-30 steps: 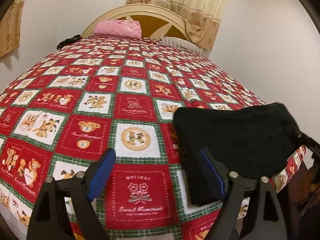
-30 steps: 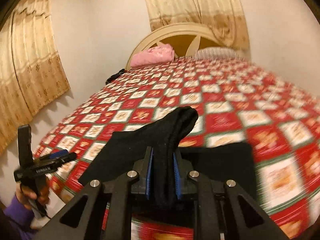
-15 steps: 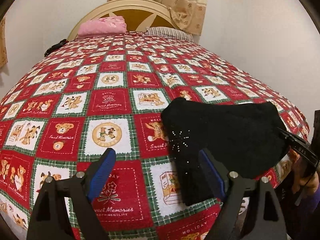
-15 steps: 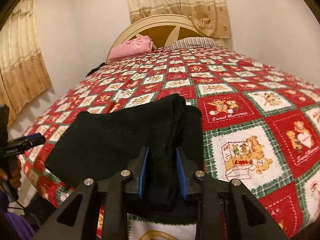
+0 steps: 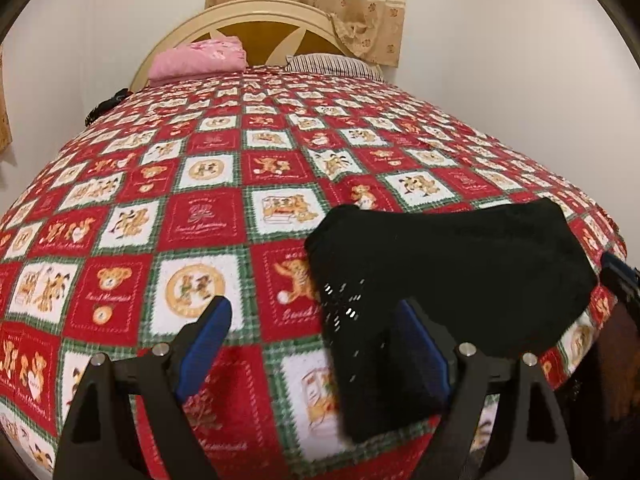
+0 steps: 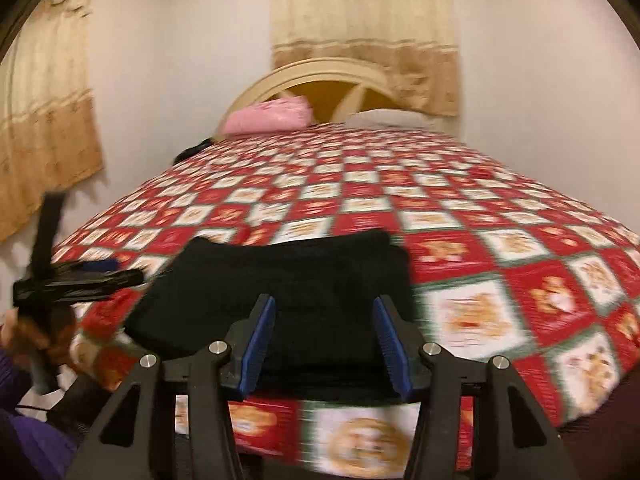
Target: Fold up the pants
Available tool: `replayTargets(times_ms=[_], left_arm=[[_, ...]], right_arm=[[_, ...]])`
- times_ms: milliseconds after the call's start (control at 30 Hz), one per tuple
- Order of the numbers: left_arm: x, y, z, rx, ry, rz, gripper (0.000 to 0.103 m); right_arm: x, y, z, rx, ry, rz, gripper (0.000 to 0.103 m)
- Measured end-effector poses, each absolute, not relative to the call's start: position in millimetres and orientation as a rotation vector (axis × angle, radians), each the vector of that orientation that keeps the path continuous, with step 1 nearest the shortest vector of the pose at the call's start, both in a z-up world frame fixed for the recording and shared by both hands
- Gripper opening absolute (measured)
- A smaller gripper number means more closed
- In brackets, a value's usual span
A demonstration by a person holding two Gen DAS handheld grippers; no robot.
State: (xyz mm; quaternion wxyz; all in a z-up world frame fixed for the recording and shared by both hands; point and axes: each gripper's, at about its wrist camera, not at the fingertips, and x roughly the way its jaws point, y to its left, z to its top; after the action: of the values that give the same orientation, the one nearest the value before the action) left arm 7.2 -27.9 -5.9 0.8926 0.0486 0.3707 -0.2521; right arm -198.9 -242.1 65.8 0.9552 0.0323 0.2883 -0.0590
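Pants (image 6: 280, 292) are laid folded at the bed's (image 5: 224, 184) near edge. Right gripper (image 6: 324, 336) jaws have just been opening, cloth released; left gripper (image 5: 316, 344) is spread, empty. Smoothing or a final fold is judged next.

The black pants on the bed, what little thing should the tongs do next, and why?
Probably pull the right tongs back and away. Their jaws have just been opening and no longer pinch the black pants, which lie folded and flat near the edge of the bedspread. The left tongs are open too, holding nothing, so the fold looks laid down and let go.
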Motion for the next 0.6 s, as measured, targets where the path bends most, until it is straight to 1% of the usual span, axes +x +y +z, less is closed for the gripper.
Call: replayTargets(times_ms=[33, 200, 233, 267, 300, 467, 600], left_arm=[[8, -33, -9, 0.115, 0.778, -0.521, 0.088], [0, -51, -30, 0.207, 0.838, -0.469, 0.088], [-2, -52, -33, 0.212, 0.842, -0.465, 0.088], [-5, -52, -35, 0.214, 0.843, -0.461, 0.088], [-8, -52, -36, 0.216, 0.840, -0.454, 0.088], [-13, -53, -34, 0.241, 0.829, -0.431, 0.089], [-14, -52, -36, 0.230, 0.837, -0.419, 0.089]], right_arm=[[-193, -237, 61, 0.057, 0.604, -0.102, 0.050], [-185, -247, 29, 0.068, 0.711, -0.142, 0.047], [-189, -252, 26, 0.078, 0.699, -0.142, 0.045], [-192, -256, 26, 0.084, 0.691, -0.146, 0.040], [-194, -259, 27, 0.095, 0.692, -0.147, 0.038], [-192, -250, 34, 0.059, 0.715, -0.178, 0.038], [-191, -238, 61, 0.020, 0.616, -0.172, 0.040]])
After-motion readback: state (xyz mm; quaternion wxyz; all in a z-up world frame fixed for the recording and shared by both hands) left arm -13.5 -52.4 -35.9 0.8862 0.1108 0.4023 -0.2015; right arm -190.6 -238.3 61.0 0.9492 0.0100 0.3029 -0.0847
